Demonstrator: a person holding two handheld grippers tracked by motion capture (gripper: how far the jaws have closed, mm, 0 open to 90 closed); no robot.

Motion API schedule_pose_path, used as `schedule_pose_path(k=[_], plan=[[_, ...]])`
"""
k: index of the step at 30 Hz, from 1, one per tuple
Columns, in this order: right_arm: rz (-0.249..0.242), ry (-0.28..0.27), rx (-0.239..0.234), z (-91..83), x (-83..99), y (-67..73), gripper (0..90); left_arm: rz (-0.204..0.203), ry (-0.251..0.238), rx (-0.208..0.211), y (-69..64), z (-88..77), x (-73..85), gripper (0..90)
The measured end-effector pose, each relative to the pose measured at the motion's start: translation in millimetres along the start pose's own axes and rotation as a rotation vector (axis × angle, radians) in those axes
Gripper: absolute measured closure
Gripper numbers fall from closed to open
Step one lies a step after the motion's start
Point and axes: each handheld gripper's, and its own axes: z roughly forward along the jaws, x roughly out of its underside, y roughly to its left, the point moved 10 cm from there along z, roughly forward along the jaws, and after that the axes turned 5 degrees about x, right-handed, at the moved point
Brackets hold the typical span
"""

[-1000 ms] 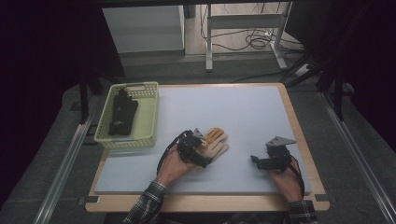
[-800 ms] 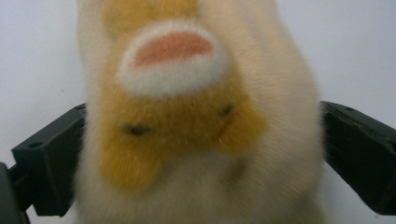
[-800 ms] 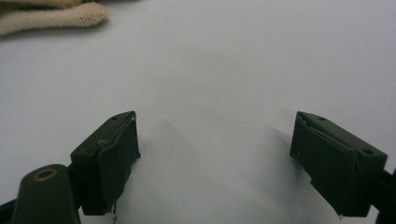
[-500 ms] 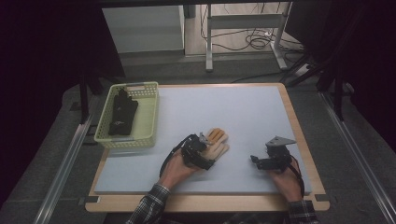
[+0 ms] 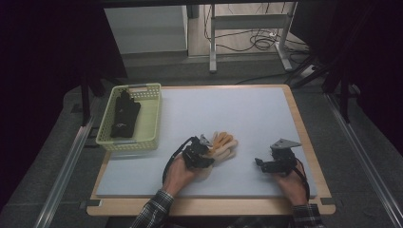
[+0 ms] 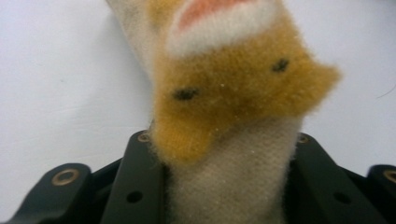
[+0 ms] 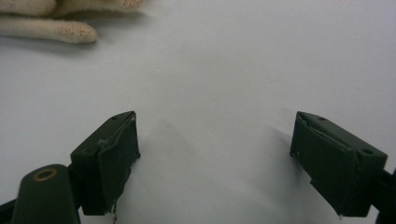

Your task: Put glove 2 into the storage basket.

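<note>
Pale counter (image 5: 247, 118), glove (image 5: 223, 144) near front edge, centre. Our left hand-held gripper (image 5: 203, 151) just closing, now pinching cuff; right hand-held gripper (image 5: 264, 163) spread, idle. We risk fuzzy knit slipping when lifted.

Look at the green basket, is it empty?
No, the green basket has dark gloves lying inside it, as the high view shows.
</note>
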Motion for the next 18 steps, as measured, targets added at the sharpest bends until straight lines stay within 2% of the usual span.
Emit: schedule_pose_path(k=[9, 18], plan=[[0.000, 0.000, 0.000, -0.1, 0.0, 0.0, 15.0, -0.038, -0.021, -0.038, 13.6, -17.5, -7.9, 66.7], [0.000, -0.001, 0.000, -0.1, 0.0, 0.0, 14.9, -0.090, -0.040, -0.091, 34.8, -39.5, -20.3, 65.8]])
